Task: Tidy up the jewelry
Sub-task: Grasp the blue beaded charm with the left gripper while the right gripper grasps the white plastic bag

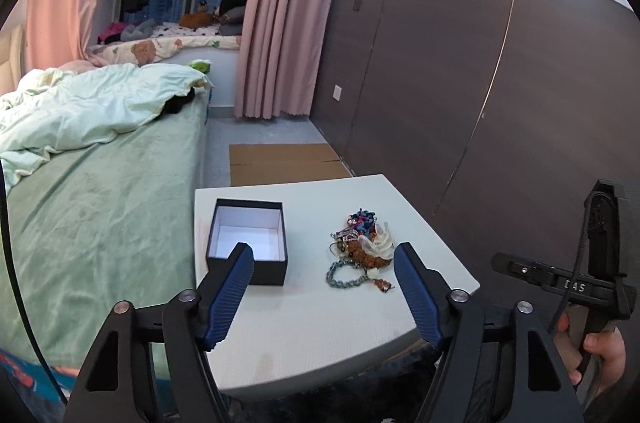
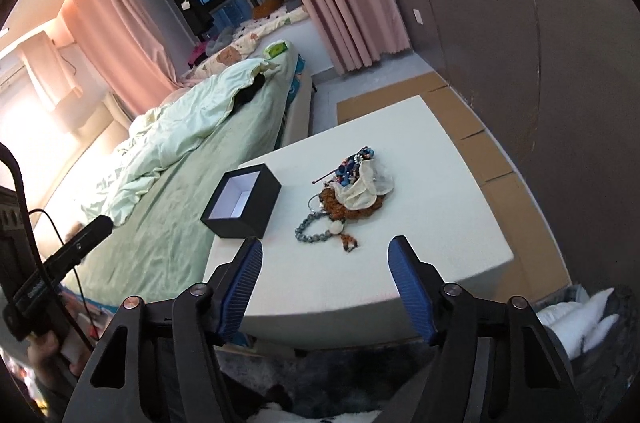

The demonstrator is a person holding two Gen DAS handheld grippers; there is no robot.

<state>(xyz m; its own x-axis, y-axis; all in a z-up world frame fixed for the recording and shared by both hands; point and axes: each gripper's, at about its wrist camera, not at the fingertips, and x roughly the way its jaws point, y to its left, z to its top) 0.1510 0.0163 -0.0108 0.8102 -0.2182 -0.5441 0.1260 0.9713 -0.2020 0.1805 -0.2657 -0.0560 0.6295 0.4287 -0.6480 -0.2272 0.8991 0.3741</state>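
Here, left gripper jaws apart, empty

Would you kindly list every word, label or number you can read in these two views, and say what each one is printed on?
"DAS": pale letters, the first only partly legible, on the black body of the right gripper seen in the left wrist view.
Pale lettering on the left gripper's black body in the right wrist view: too blurred to read.
Black box, table, jewelry pile: no text visible.

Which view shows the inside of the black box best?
The left wrist view: it looks straight into the black box, showing its bare white floor, though a claw finger covers the near corner. The right wrist view shows the box obliquely, mostly its outer walls.
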